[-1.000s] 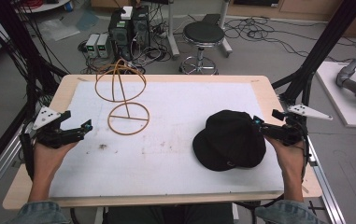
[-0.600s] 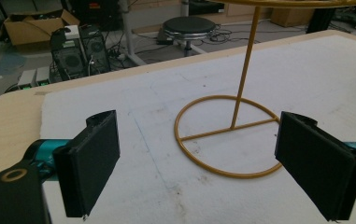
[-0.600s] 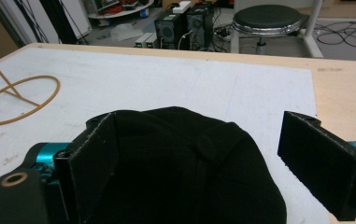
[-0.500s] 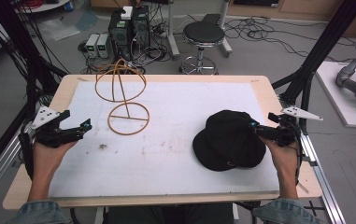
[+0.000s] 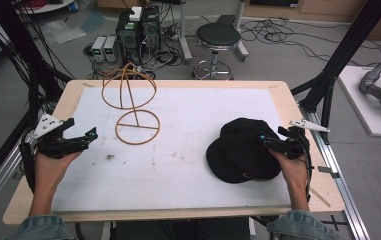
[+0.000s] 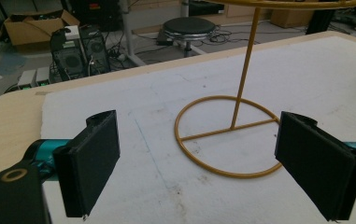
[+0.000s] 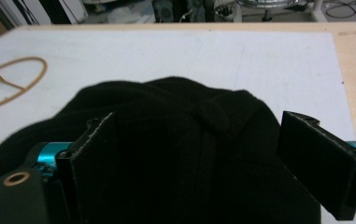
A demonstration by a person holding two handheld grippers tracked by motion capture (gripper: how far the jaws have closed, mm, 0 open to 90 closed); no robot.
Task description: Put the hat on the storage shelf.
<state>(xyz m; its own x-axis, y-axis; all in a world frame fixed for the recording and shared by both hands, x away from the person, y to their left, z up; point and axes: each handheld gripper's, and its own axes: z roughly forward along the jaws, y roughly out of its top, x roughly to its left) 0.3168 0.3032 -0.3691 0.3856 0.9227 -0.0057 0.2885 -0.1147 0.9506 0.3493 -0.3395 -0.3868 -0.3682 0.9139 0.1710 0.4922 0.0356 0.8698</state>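
A black cap (image 5: pixel 240 150) lies on the white mat at the right side of the table; in the right gripper view the cap (image 7: pixel 175 140) spreads just beyond the jaws. My right gripper (image 5: pixel 267 142) is open at the cap's right edge, its jaws standing wide on either side of the crown. A yellow wire hat stand (image 5: pixel 130 102) rises at the back left, with its round base ring (image 6: pixel 229 135) flat on the mat. My left gripper (image 5: pixel 89 135) is open near the left edge, pointing at that base, with nothing between its jaws.
The white mat (image 5: pixel 183 165) covers most of the wooden table (image 5: pixel 298 115). Behind the table stand a black stool (image 5: pixel 218 37) and computer boxes (image 5: pixel 138 30) among cables on the floor. Black frame posts (image 5: pixel 343 55) flank both sides.
My right gripper has slid left onto the cap's right edge. The left gripper has hardly moved.
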